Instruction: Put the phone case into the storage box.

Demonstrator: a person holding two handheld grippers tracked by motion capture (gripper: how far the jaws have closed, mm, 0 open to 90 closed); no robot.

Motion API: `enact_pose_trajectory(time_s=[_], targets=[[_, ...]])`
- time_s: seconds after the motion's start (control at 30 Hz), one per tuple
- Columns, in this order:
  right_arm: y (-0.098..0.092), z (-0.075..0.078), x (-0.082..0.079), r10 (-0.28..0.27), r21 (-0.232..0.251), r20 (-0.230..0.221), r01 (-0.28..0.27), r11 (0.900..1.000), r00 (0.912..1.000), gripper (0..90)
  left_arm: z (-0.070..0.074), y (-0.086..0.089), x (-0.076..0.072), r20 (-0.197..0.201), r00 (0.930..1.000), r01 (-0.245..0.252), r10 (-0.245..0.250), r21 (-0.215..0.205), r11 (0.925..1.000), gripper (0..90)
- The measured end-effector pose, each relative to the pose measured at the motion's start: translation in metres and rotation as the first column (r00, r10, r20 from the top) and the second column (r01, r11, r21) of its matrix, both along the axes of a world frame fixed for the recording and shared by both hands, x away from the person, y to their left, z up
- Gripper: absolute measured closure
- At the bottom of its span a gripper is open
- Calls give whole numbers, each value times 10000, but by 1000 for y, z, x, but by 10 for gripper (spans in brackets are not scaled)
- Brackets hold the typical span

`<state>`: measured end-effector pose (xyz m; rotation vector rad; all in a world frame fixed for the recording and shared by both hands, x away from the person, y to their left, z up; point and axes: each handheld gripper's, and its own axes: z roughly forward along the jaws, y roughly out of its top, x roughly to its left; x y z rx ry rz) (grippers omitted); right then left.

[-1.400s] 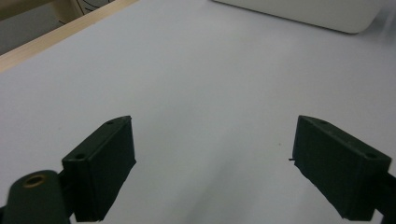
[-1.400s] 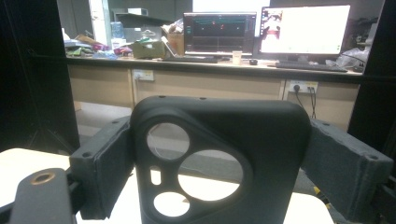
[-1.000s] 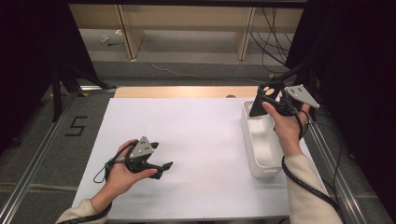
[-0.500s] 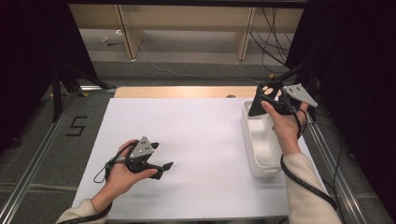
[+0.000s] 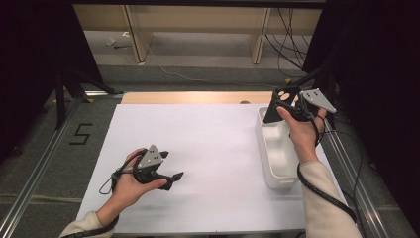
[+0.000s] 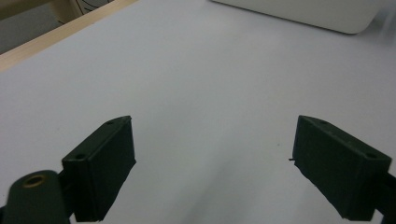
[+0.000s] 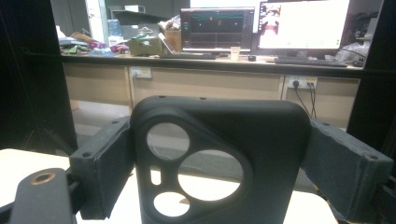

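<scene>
Left gripper (image 5: 171,168) rests low over the white table (image 5: 208,144) near its front left, jaws spread wide with nothing between them. To the right, a white bin (image 5: 277,148) sits along the table's right edge. Above the bin's far end, the right gripper (image 5: 277,106) clamps a black phone case (image 7: 219,158) by its two sides, upright.
</scene>
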<state>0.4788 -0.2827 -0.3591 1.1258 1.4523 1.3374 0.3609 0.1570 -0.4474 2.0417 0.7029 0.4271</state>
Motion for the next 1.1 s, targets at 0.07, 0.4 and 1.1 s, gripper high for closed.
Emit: enact_pose_trajectory(time_s=[0.07, 0.4, 1.1], targets=[[0, 0, 0, 8, -5, 11, -8, 10000, 10000, 150, 0, 0, 0, 3, 10000, -9, 9, -15, 10000, 127], [0, -1, 4, -20, -17, -30, 20, 10000, 10000, 150, 0, 0, 0, 12, 10000, -27, 27, -28, 10000, 126], [1, -3, 13, -134, -110, -485, 129, 9999, 9987, 150, 1, 0, 0, 26, 10000, -26, 26, -60, 10000, 126]])
